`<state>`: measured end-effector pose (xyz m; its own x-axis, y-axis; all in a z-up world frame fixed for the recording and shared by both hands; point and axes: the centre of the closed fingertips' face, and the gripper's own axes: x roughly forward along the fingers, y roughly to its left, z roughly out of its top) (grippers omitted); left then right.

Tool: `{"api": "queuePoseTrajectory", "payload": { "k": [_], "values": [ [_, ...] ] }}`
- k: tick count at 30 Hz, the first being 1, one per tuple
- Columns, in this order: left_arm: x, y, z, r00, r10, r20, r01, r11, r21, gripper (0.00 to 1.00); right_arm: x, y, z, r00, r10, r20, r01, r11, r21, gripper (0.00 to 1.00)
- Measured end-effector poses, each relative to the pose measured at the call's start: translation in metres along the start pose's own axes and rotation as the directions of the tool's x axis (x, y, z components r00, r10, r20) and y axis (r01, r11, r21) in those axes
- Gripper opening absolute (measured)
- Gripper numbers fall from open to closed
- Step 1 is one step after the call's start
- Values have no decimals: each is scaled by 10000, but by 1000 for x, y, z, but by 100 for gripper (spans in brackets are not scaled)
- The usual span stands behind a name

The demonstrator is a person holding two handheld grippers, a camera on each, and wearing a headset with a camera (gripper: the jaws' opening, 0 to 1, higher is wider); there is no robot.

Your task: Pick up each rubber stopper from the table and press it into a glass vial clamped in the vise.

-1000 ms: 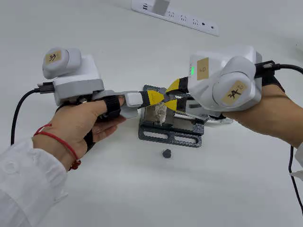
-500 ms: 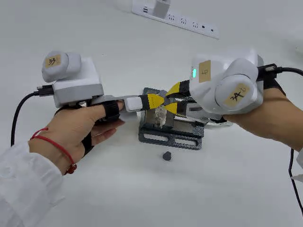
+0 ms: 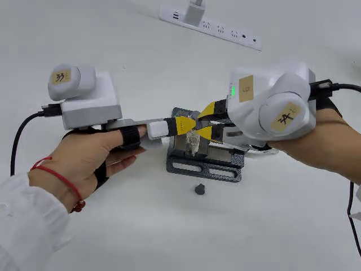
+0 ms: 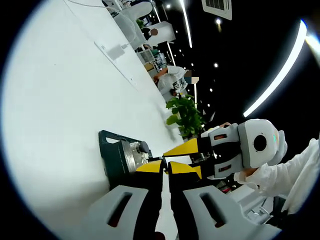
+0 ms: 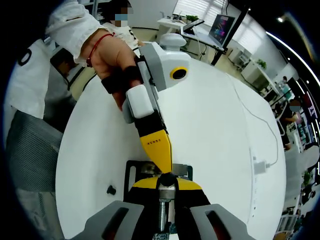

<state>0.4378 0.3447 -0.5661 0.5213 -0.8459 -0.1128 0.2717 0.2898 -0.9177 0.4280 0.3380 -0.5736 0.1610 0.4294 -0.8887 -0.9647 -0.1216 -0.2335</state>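
A dark vise [image 3: 204, 162] stands mid-table and clamps a clear glass vial [image 3: 193, 143] upright. My right gripper [image 3: 196, 122] hovers just over the vial's mouth, its yellow jaws closed on a dark rubber stopper [image 5: 167, 179]. My left gripper [image 3: 190, 124] comes in from the left with its jaws shut and nothing between them; its yellow tip [image 5: 159, 149] meets the stopper from above. The left gripper view shows the vise [image 4: 114, 156], the vial [image 4: 133, 155] and the right gripper's body [image 4: 245, 150]. A second stopper [image 3: 199, 189] lies loose on the table in front of the vise.
A white power strip [image 3: 208, 23] with a plug in it lies at the table's far edge. Black cables trail from both grippers, one at the left [image 3: 20, 135] and one at the right [image 3: 345, 86]. The white tabletop [image 3: 169, 237] stretches open toward me.
Both grippers have stayed tip to tip over the vial. The whole picture has slid down a little, which is the camera moving.
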Motion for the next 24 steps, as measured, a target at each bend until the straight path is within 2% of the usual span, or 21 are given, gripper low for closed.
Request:
{"api": "queuePoseTrajectory", "payload": {
  "k": [7, 8, 11, 13, 14, 16, 17, 19, 20, 22, 23, 24],
  "values": [
    [-3, -7, 1, 9997, -236, -12, 236, 9977, 634, 10, -2, -1, -5, 9999, 31, -149, -30, 10000, 42, 7],
    [-4, -7, -1, 9997, -192, -146, 206, 9945, 1028, 11, -2, -2, -5, 9999, 50, -148, -48, 9999, 96, 7],
    [-6, -9, -7, 9990, -177, -407, 239, 9872, 1576, 15, -2, -2, -6, 9998, 170, -139, -166, 9994, 295, 7],
    [-7, -11, -9, 9987, -184, -481, 282, 9771, 2107, 21, -2, -3, -7, 9996, 242, -115, -237, 9988, 424, 7],
    [-8, -13, -9, 9987, -221, -461, 328, 9685, 2467, 25, -2, -4, -7, 9996, 269, -119, -263, 9984, 491, 7],
    [-11, -17, -13, 9973, -300, -676, 491, 9519, 3024, 27, -2, -4, -9, 9993, 363, -119, -355, 9972, 655, 6],
    [-12, -19, -13, 9974, -281, -666, 477, 9483, 3137, 27, -2, -4, -9, 9991, 417, -103, -408, 9964, 740, 6],
    [-15, -21, -17, 9962, -210, -841, 501, 9313, 3608, 32, -2, -5, -10, 9985, 540, -70, -531, 9938, 978, 6],
    [-17, -22, -19, 9954, -217, -935, 581, 9116, 4069, 34, -2, -5, -10, 9982, 606, -18, -600, 9919, 1119, 6],
    [-20, -23, -21, 9943, -76, -1064, 571, 8805, 4706, 41, -2, -6, -10, 9975, 698, 48, -698, 9890, 1303, 6],
    [-22, -26, -22, 9940, -58, -1090, 622, 8505, 5223, 44, -1, -7, -11, 9972, 740, 63, -742, 9872, 1410, 6],
    [-23, -28, -23, 9937, -90, -1121, 694, 8337, 5479, 48, -1, -7, -11, 9970, 774, 61, -774, 9863, 1459, 6]
  ]
}}
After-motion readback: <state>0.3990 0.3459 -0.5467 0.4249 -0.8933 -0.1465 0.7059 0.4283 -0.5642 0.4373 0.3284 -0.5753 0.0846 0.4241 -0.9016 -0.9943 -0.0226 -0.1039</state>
